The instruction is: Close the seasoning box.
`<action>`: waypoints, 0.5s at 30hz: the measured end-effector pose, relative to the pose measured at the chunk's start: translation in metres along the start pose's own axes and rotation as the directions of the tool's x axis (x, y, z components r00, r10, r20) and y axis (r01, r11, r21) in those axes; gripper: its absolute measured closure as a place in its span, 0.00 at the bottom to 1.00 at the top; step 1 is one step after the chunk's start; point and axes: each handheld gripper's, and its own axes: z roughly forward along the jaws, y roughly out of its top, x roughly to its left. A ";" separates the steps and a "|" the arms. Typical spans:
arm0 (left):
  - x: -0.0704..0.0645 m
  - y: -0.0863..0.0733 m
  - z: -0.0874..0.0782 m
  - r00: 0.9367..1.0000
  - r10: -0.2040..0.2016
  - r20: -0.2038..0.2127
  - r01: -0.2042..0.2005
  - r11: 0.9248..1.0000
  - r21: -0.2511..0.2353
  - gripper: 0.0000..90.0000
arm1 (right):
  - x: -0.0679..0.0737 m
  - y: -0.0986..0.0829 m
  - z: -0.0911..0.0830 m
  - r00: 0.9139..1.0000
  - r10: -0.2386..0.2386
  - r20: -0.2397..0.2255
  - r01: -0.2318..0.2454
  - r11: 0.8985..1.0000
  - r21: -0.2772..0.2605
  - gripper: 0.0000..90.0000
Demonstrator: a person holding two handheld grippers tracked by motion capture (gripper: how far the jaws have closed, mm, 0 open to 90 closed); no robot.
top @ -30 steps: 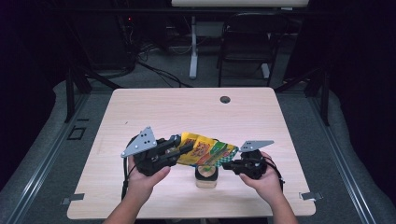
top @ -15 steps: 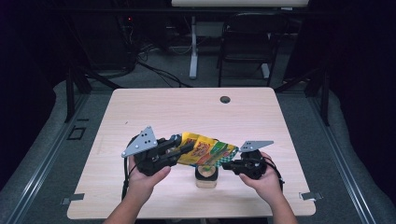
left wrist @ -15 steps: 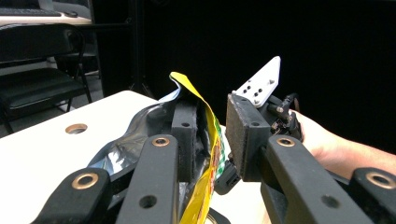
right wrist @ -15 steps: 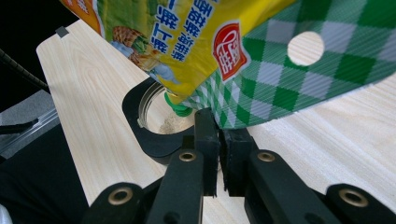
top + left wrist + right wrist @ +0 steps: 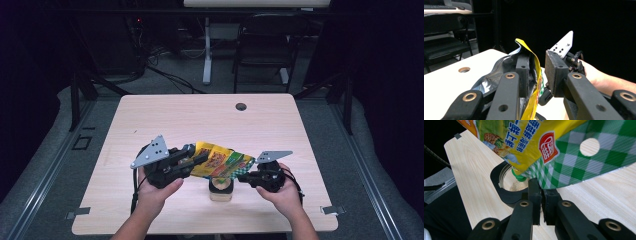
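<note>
A yellow and green snack bag (image 5: 220,160) hangs tilted over a small jar (image 5: 220,189) near the table's front edge. My right gripper (image 5: 242,177) is shut on the bag's green chequered edge (image 5: 574,162), seen up close at the right gripper (image 5: 541,187). My left gripper (image 5: 197,157) is at the bag's other end. In the left gripper view its jaws stand apart, one jaw inside the bag's open mouth, and the yellow bag wall (image 5: 534,60) runs between them at the left gripper (image 5: 537,67). A black funnel (image 5: 506,192) sits on the jar, with pale crumbs inside.
The light wooden table (image 5: 200,120) has a round cable hole (image 5: 241,106) near its far edge. A chair (image 5: 262,50) and a desk leg (image 5: 206,55) stand beyond the table in the dark. Both of the person's hands rest close to the front edge.
</note>
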 end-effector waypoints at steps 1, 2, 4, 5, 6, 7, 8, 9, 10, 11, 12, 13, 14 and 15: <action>0.000 0.000 0.000 1.000 0.001 0.000 -0.001 1.000 -0.001 0.82 | 0.000 0.000 0.000 1.000 -0.001 0.000 0.001 1.000 0.001 0.96; 0.000 0.000 0.000 1.000 0.000 0.001 0.000 1.000 -0.001 0.82 | 0.000 0.000 0.000 1.000 0.000 -0.002 0.000 1.000 0.000 0.96; 0.000 0.000 -0.001 1.000 0.001 0.002 -0.001 1.000 -0.001 0.82 | 0.000 0.001 -0.001 1.000 -0.006 -0.002 0.006 1.000 0.003 0.96; 0.000 0.000 -0.001 1.000 0.001 0.002 -0.001 1.000 -0.001 0.82 | 0.000 0.001 -0.001 1.000 -0.007 -0.003 0.007 1.000 0.003 0.96; 0.000 0.000 -0.001 1.000 0.001 0.002 -0.001 1.000 0.000 0.82 | 0.000 0.001 -0.001 1.000 -0.008 -0.002 0.008 1.000 0.004 0.96; 0.000 0.000 -0.001 1.000 0.003 0.001 -0.003 1.000 0.001 0.82 | 0.000 0.001 -0.001 1.000 -0.007 -0.003 0.007 1.000 0.003 0.96; 0.000 0.000 -0.001 1.000 0.003 0.002 -0.003 1.000 0.001 0.82 | 0.000 0.001 -0.001 1.000 -0.007 -0.002 0.007 1.000 0.004 0.96; 0.000 0.000 -0.001 1.000 0.003 0.003 -0.003 1.000 0.000 0.82 | 0.001 0.001 0.000 1.000 -0.004 -0.002 0.004 1.000 -0.001 0.96; 0.000 0.000 -0.001 1.000 0.004 0.004 -0.004 1.000 -0.002 0.82 | 0.001 0.001 -0.001 1.000 -0.007 0.000 0.007 1.000 0.002 0.96; 0.001 0.001 -0.001 1.000 0.004 0.003 -0.003 1.000 -0.003 0.82 | 0.001 0.001 -0.001 1.000 -0.009 0.001 0.009 1.000 0.002 0.96; 0.001 0.000 -0.001 1.000 0.002 0.005 -0.002 1.000 -0.008 0.82 | 0.001 0.001 -0.001 1.000 -0.005 0.000 0.005 1.000 -0.005 0.96; 0.001 0.001 -0.001 1.000 0.002 0.004 -0.002 1.000 -0.008 0.82 | 0.001 0.001 -0.001 1.000 -0.008 -0.001 0.008 1.000 -0.003 0.96; 0.001 0.001 -0.001 1.000 0.003 0.004 -0.003 1.000 -0.007 0.82 | 0.001 0.001 -0.001 1.000 -0.008 -0.002 0.008 1.000 -0.003 0.96; 0.001 0.000 -0.001 1.000 0.004 0.004 -0.004 1.000 -0.006 0.82 | 0.001 0.001 -0.002 1.000 -0.006 -0.001 0.006 1.000 -0.002 0.96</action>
